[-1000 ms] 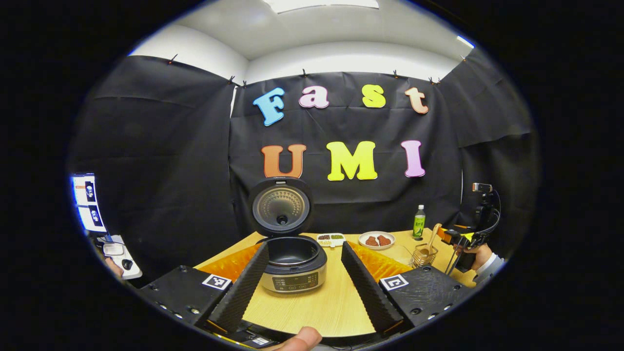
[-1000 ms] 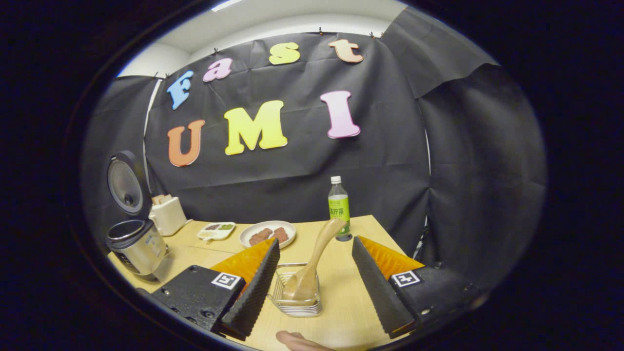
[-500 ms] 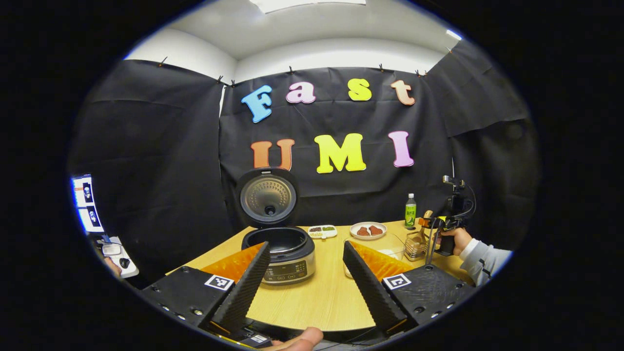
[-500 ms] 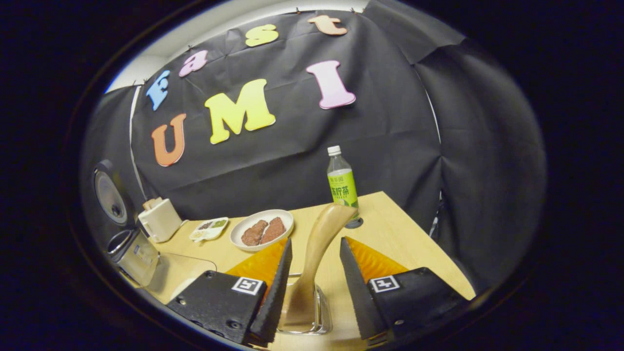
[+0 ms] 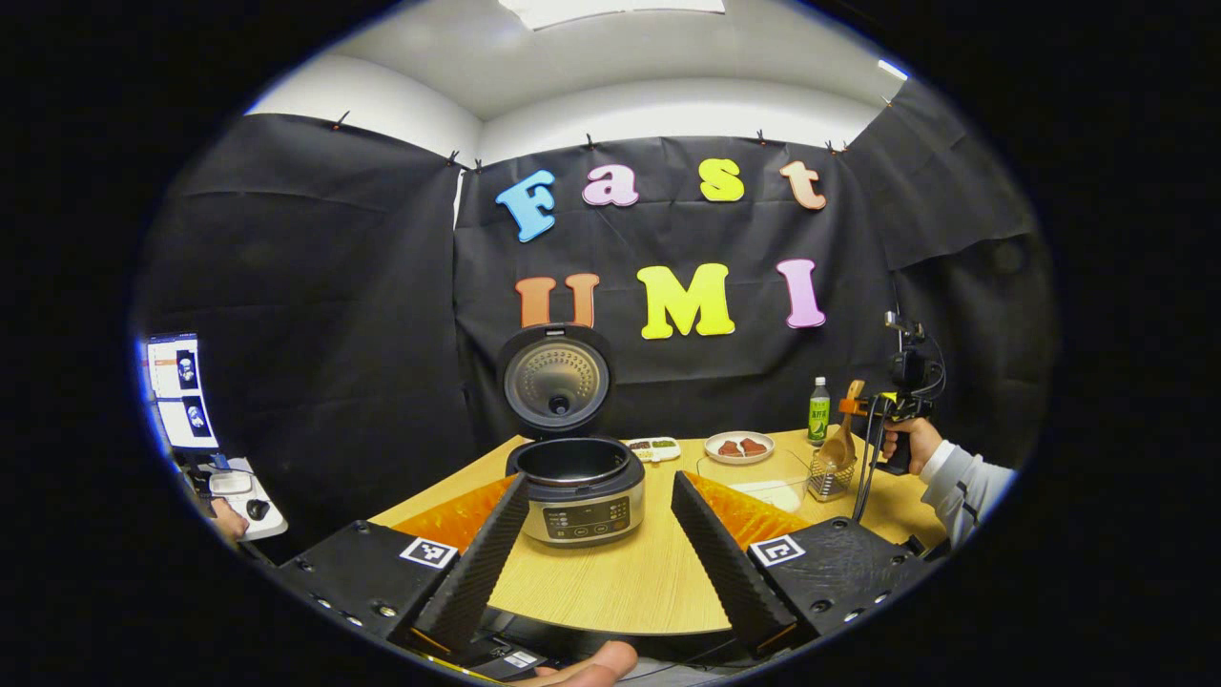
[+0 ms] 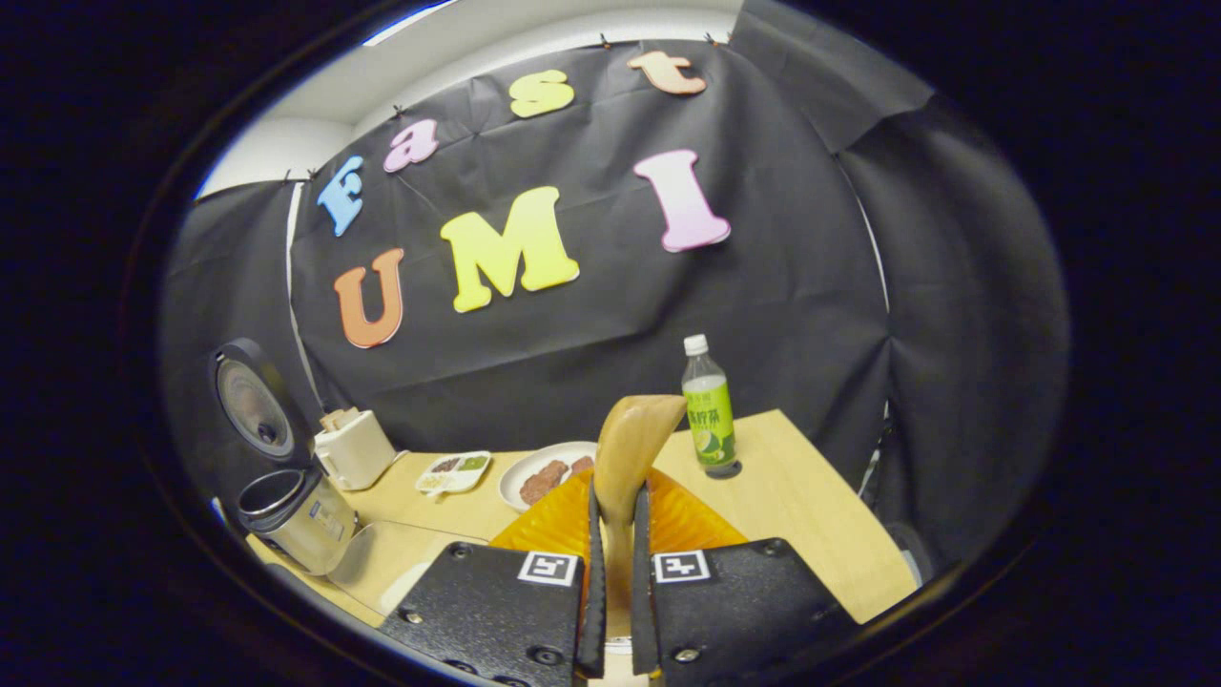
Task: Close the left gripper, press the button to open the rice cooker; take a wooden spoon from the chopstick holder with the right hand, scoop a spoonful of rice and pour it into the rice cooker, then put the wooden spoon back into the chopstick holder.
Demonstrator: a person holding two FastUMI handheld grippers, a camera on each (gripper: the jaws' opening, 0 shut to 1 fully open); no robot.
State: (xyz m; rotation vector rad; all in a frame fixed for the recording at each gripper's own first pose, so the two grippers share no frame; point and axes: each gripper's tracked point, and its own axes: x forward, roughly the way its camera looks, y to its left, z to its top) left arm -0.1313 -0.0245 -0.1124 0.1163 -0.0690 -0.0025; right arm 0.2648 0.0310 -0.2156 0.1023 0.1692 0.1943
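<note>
Silver rice cooker [image 5: 584,489]: round black lid upright, open, on the wooden table. Light wooden spoon [image 6: 625,448]: clamped at its handle, bowl down in the wire chopstick holder [image 5: 829,480].

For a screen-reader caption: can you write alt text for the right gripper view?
The right gripper is shut on a wooden spoon whose handle rises between its fingers. Behind stand a green-labelled bottle and, far left, an open rice cooker.

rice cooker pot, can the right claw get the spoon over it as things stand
Probably yes: the right claw is shut on the spoon, the cooker has its lid up, and bare table lies between.
</note>
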